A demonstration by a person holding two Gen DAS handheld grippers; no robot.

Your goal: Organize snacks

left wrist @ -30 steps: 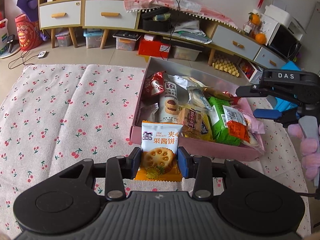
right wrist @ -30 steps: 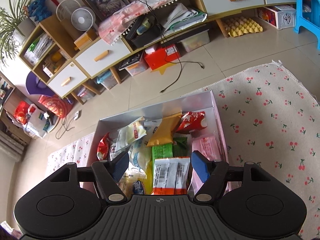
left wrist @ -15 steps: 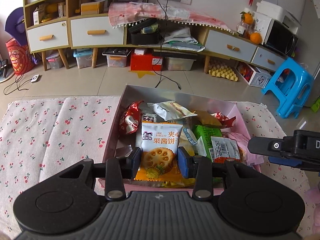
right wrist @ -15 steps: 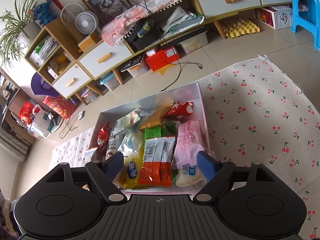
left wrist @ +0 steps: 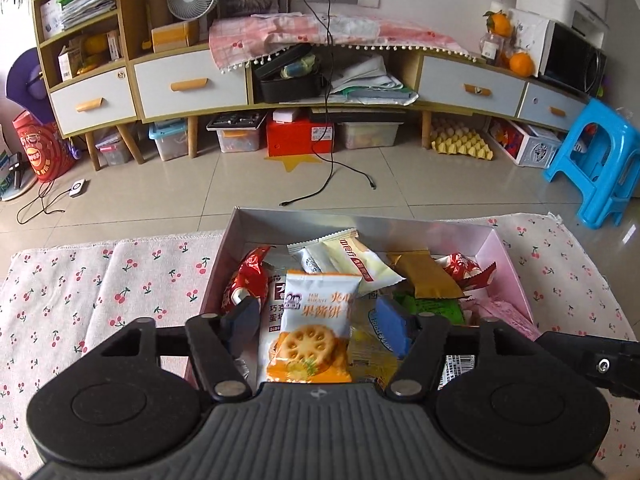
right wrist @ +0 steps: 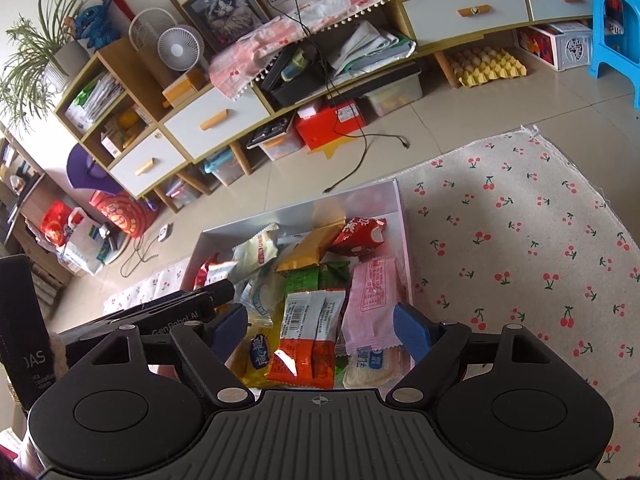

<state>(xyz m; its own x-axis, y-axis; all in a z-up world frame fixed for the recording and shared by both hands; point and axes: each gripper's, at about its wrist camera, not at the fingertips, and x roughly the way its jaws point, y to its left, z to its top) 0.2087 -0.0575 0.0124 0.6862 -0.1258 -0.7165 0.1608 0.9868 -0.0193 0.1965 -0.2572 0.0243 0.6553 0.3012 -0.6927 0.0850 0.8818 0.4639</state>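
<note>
An open pink box (left wrist: 508,258) with silver inner walls holds several snack packets. In the left wrist view my left gripper (left wrist: 318,322) is open over the box's near end. A white and orange jam biscuit packet (left wrist: 314,328) lies between its spread fingers, touching neither. In the right wrist view my right gripper (right wrist: 320,330) is open and empty above the same box (right wrist: 394,200), over an orange packet with a barcode (right wrist: 310,338) and a pink packet (right wrist: 370,304). The left gripper's body (right wrist: 176,310) shows at the left there.
The box sits on a cherry-print cloth (left wrist: 120,280) on the floor. Beyond it are bare tiles with a black cable (left wrist: 332,184), a low cabinet with drawers (left wrist: 192,84) and storage bins under it. A blue stool (left wrist: 596,168) stands at the right.
My left gripper carried the jam biscuit packet over the box and opened, letting it go. My right gripper drew back a little, staying open.
</note>
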